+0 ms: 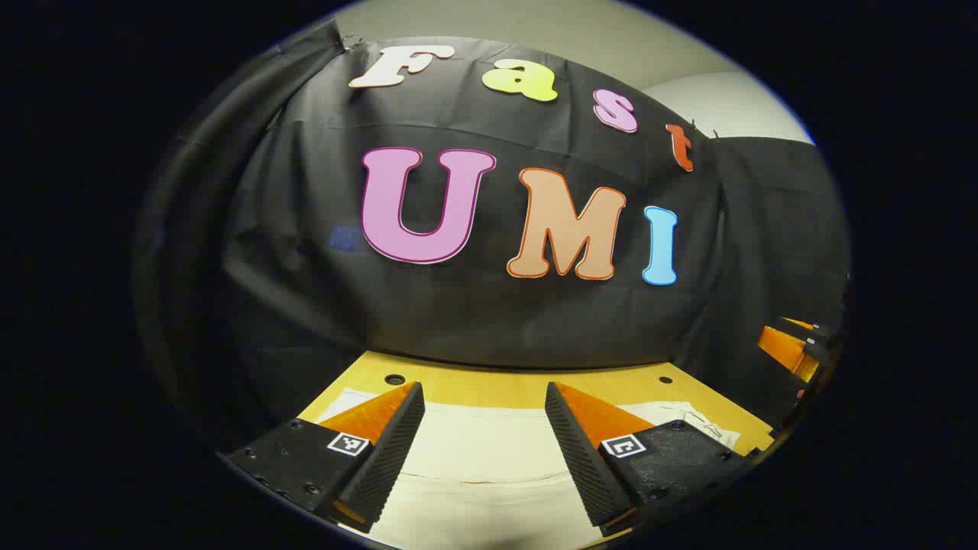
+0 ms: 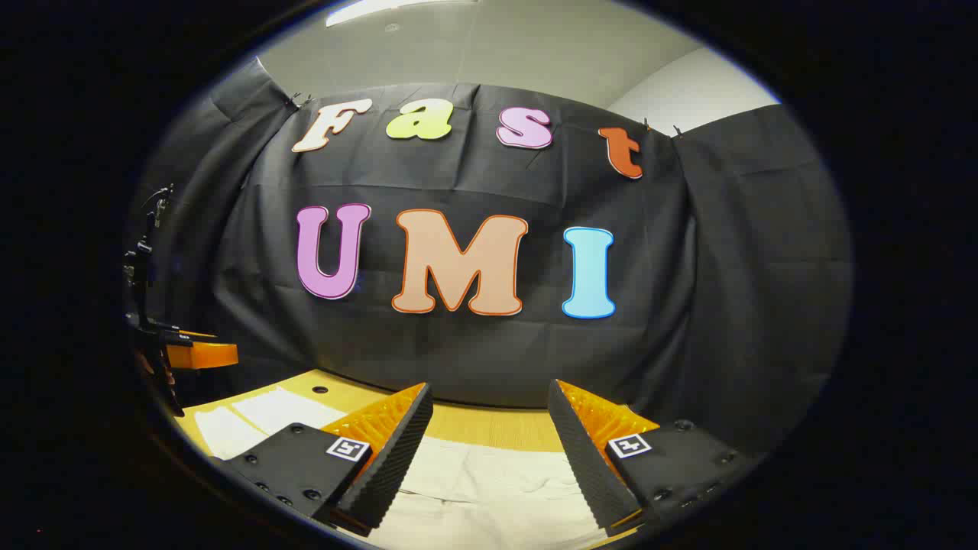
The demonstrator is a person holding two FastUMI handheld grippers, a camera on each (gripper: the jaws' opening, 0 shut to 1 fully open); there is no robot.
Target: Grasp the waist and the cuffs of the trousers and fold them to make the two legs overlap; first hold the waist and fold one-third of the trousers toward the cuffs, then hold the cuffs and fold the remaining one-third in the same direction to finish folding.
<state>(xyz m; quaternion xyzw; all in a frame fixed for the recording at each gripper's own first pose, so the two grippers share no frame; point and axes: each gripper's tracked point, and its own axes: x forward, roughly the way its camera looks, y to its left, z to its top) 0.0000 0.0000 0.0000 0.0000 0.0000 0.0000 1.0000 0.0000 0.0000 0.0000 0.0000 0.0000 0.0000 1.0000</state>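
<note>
Backdrop: black cloth wall [image 1: 474, 321] hangs behind the work area in both views, with a pale ceiling [image 2: 489, 53] above it.
Counter: yellowish wooden counter [image 1: 489, 386] runs along the foot of the cloth; small dark holes sit near its far edge.
Trousers: cream-white trousers [image 1: 489, 458] lie flat on the counter, spread across it from side to side. In the left gripper view a seam or fold line crosses the fabric between the fingers. In the right gripper view the fabric [image 2: 497, 481] shows soft wrinkles, and more of the pale cloth stretches away toward the left of that view.
Left gripper: left gripper [image 1: 484, 401] is low over the trousers, its two fingers spread wide apart, with cloth visible in the gap between them. Nothing is pinched. Whether the tips touch the fabric cannot be told.
Right gripper: right gripper [image 2: 489, 401] is likewise low over the trousers, fingers spread wide, holding nothing. Bare counter shows just beyond its tips.
Each seen from the other: part of the right gripper shows at the far right edge of the left gripper view, and part of the left gripper at the far left edge of the right gripper view, so the two are well apart along the garment.
</note>
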